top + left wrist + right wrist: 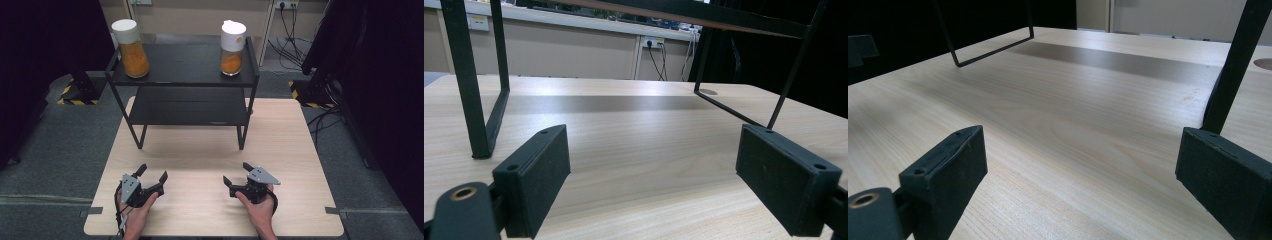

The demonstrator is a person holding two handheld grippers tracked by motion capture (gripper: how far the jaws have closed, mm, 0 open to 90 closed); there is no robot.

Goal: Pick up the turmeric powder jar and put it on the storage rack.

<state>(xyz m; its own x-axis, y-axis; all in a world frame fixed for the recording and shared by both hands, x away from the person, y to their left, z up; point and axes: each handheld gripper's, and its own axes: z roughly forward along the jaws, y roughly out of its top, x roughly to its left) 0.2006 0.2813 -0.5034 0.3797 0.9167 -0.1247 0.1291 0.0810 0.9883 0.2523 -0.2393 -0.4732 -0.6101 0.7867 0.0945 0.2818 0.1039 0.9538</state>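
Both the left gripper (153,175) and right gripper (237,173) rest wide open and empty at six o'clock; two tall jars (131,48) (233,48) on the shelf (185,75) at twelve o'clock could topple if knocked.

1. A light wood table (210,150) stands on grey floor (60,135).
2. A black two-tier rack (185,85) stands at the table's far edge, its legs on the tabletop.
3. On the rack's top shelf, left end: a jar (130,48) with a white lid, holding orange contents.
4. On the top shelf, right end: a second jar (233,47), white-capped, with less orange contents.
5. The two jars are well apart.
6. A wall socket (286,4) with black cables (290,35) sits behind the rack, at right.
7. Yellow-black hazard tape (70,101) marks dark stand bases on the floor on either side.
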